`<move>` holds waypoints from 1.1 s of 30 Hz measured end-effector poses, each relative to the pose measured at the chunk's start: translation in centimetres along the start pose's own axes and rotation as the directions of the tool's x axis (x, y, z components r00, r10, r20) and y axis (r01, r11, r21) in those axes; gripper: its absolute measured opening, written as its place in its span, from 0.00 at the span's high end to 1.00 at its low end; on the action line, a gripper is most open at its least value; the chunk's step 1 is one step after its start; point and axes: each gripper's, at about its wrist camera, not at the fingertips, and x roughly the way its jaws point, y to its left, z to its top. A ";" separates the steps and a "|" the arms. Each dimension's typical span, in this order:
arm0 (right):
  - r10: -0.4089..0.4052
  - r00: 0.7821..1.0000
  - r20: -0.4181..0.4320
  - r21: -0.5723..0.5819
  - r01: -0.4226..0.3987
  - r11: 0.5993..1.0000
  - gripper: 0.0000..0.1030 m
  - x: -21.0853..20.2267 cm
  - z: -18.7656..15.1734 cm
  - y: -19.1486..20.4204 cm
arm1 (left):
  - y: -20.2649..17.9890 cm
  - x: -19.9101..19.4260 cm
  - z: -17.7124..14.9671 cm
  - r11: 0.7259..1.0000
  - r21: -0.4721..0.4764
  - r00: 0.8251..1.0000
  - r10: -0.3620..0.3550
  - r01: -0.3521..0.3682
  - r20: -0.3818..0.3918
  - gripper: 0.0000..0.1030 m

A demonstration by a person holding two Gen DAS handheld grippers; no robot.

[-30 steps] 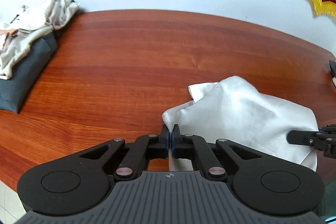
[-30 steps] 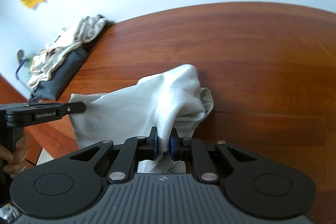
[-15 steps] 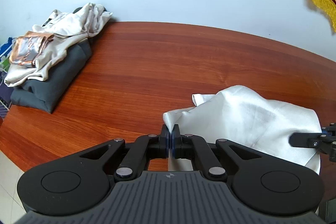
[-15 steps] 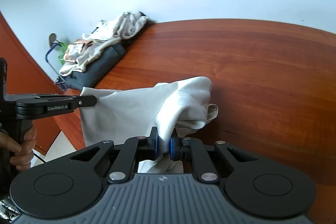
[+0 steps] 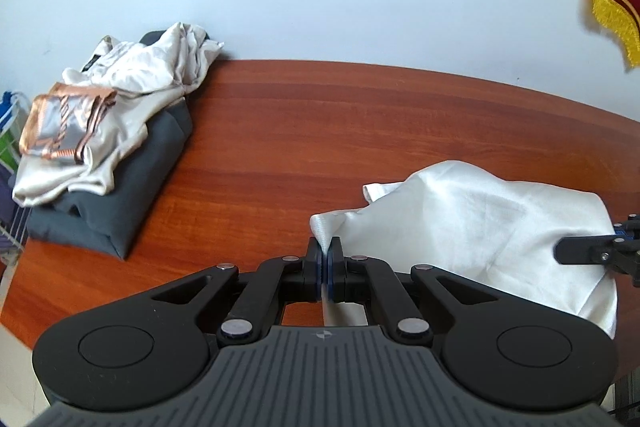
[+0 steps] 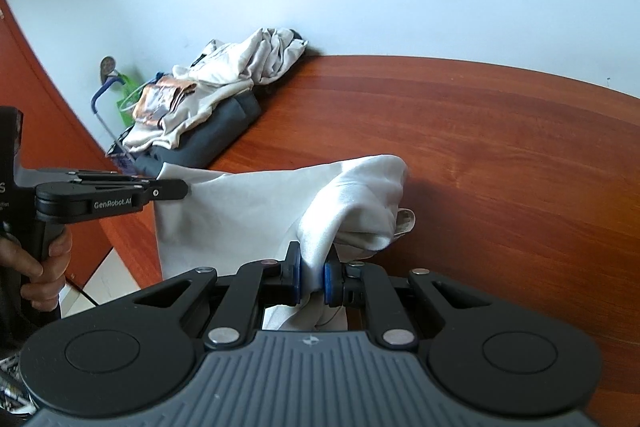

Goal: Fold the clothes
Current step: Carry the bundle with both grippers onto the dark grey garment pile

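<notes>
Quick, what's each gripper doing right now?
Left gripper: closed on the white fabric garment's corner.
Right gripper: closed on a bunched fold of the same garment.

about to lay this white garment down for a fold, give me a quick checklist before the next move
1. Left tool pinches an edge of the white garment: ok.
2. Right tool closed on a bunched fold of the garment: ok.
3. Garment spread flat between the tools: not ok, it sags and bunches near the right tool.
4. Bare space on the table beyond the garment: ok.
5. Clothes pile at the table's far left stays apart from the garment: ok.
6. Garment's lower hem free of the table edge: cannot tell.
</notes>
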 end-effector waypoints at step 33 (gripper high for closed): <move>-0.056 0.973 0.226 0.014 0.054 0.998 0.89 16.8 18.5 23.5 | 31.4 1.4 20.0 0.995 0.096 0.982 -0.029 0.011 0.189 0.97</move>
